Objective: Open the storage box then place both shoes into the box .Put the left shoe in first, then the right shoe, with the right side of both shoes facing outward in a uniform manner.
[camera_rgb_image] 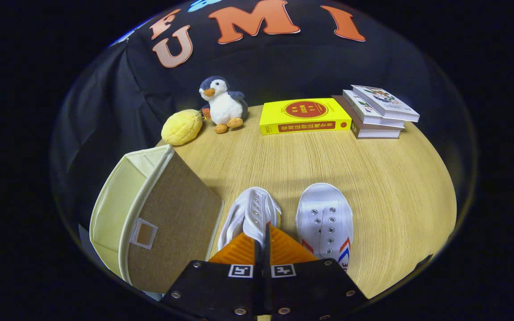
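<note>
Backdrop: we face a black cloth wall [105, 102] hanging behind a pale wood-grain bench [395, 187].
Storage box: a fabric storage box [167, 218] stands on the bench just left of our fingers; we see its brown woven side with a small label window, cream trim, and a cream face turned away to the left. We cannot tell from here whether it is open.
Left-hand shoe: a white lace-up shoe [252, 211] lies just ahead of our fingers, toe pointing away from us, close beside the box's brown side; its heel end is hidden behind our fingertips.
Right-hand shoe: a second white shoe [324, 218] sits just beside the first, a narrow strip of bench between them; we see metal eyelets and red and blue stripes near its heel end.
Fingers: our gripper [266, 240] has its fingers drawn together with only a thin slit between them; the tips overlap the first shoe's near end, and we cannot tell whether they pinch any part of it.
Far edge: a yellow bun-shaped plush [182, 127], a penguin plush [221, 104], a thick yellow book [304, 117] lying flat, and a stack of books [377, 113] line the back of the bench.
</note>
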`<state>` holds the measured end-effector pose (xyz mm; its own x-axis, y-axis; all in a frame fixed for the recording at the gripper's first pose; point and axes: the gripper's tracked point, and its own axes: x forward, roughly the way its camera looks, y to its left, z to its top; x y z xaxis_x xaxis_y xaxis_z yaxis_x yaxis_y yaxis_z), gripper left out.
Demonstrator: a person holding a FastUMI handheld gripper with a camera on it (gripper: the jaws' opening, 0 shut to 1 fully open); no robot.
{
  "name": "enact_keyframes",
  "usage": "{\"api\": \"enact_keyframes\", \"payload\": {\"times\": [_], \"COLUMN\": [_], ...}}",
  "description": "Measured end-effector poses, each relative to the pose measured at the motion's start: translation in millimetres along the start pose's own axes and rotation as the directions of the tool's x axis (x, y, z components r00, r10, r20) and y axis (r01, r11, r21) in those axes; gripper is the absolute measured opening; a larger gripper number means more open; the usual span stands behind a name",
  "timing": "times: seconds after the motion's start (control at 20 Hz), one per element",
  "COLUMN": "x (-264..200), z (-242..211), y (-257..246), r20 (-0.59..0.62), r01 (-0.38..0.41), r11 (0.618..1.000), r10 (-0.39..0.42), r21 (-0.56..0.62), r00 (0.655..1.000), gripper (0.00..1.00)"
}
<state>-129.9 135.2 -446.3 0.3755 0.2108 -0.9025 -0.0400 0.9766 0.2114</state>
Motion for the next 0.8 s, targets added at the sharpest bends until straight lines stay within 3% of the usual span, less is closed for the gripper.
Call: {"api": "enact_keyframes", "payload": {"times": [0.25,0.8], "x": [6,-31], "z": [-12,47], "y": [-6,34], "r20": [-0.011,0.142], "r01": [0.018,-0.101], "r11": [0.999,0.995], "r10": [-0.018,0.101], "r21": [-0.046,-0.005], "r00": [1.000,0.985], "gripper": [0.01,0.00]}}
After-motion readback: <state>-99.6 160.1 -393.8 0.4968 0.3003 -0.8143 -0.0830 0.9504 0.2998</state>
